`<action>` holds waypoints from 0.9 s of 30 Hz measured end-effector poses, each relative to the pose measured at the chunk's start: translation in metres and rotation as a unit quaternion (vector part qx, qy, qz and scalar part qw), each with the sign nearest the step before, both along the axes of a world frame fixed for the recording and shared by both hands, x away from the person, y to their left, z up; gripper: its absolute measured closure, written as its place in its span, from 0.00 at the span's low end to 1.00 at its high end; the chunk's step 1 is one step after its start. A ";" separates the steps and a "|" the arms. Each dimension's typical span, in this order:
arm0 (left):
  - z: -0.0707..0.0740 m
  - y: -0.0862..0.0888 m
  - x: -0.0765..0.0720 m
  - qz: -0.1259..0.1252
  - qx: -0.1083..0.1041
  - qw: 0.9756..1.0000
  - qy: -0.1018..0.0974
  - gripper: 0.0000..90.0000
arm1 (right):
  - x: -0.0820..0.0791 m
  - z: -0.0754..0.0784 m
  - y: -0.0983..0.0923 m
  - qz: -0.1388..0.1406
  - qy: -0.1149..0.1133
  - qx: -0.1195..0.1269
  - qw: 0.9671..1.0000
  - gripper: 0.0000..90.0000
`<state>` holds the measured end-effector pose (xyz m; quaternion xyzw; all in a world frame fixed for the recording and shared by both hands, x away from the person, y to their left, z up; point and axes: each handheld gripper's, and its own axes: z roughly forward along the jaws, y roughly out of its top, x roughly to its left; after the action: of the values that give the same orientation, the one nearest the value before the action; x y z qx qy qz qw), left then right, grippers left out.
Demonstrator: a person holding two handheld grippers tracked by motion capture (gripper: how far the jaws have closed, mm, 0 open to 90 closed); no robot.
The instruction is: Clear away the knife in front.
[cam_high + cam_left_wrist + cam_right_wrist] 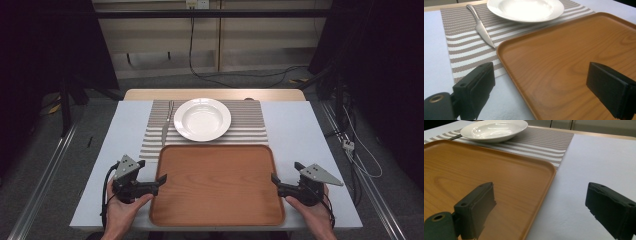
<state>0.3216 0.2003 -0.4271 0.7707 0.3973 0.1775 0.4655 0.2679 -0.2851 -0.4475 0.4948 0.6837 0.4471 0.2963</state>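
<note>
A brown wooden tray point(217, 185) lies at the near middle of the table. My left gripper point(151, 171) stands open at its left rim. In the left gripper view point(541, 92), one jaw is over the white table and the other over the tray point(564, 62). My right gripper point(286, 171) stands open at the right rim. In the right gripper view point(541, 212), its jaws likewise straddle the tray point(474, 170) edge. Neither gripper holds anything. A hand holds each gripper.
Behind the tray, a white deep plate point(202, 119) sits on a striped placemat point(250, 125), with a metal knife point(165, 125) to its left. The white table top point(300, 130) is bare on both sides. Cables run on the floor beyond.
</note>
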 end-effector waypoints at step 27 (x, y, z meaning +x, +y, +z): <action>0.011 -0.013 0.027 -0.019 0.018 0.999 0.020 0.08 | 0.000 -0.001 0.000 0.005 0.009 0.012 1.000 0.08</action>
<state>0.3489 0.1875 -0.4160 0.7897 0.3888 0.1605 0.4467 0.2680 -0.2854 -0.4485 0.4987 0.6837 0.4521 0.2817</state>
